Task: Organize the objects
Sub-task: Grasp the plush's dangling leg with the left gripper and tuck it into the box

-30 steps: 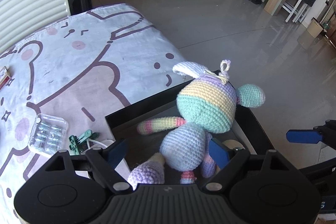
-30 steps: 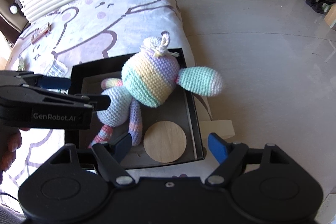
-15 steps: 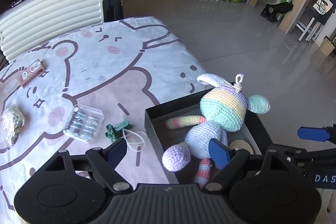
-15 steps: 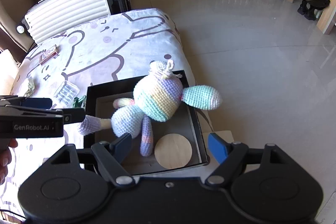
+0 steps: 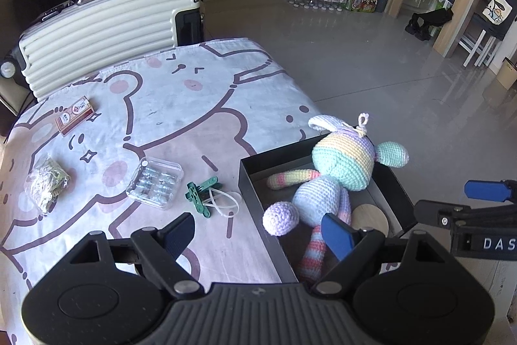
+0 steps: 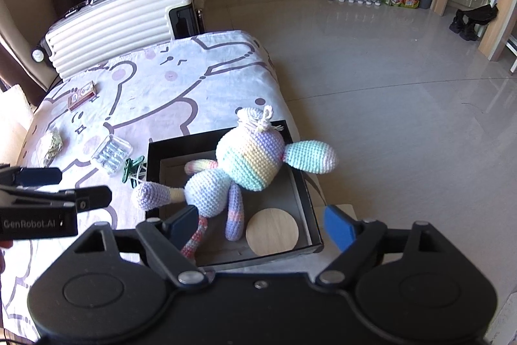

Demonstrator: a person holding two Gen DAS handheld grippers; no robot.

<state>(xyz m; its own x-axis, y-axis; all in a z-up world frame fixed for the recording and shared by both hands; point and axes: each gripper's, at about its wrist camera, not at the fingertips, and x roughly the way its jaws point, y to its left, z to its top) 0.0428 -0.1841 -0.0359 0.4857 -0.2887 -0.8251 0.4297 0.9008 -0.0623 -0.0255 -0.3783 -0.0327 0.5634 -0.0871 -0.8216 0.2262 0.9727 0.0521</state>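
Note:
A pastel crochet bunny (image 5: 336, 167) (image 6: 248, 160) lies in a shallow black box (image 5: 253, 180) (image 6: 154, 157) at the table's right edge, one ear hanging over the rim. A round wooden coaster (image 5: 371, 214) (image 6: 271, 231) sits in the box beside its legs. My left gripper (image 5: 258, 233) (image 6: 64, 188) hovers open above the box's left wall, holding nothing. My right gripper (image 6: 260, 225) (image 5: 458, 201) hangs over the box's near side; its jaws are opening and nothing is pressed between them.
On the cartoon-print cloth (image 5: 181, 105) left of the box lie green clothes pegs (image 5: 202, 191) with a white loop, a clear plastic case (image 5: 155, 183), a crumpled foil packet (image 5: 47, 183) and a small brown carton (image 5: 74, 115). A white suitcase (image 5: 103, 31) stands behind.
Both grippers have lifted up and drawn back from the bunny, so more of the table shows. The bunny stays lying in the box. The right jaws stand slightly wider.

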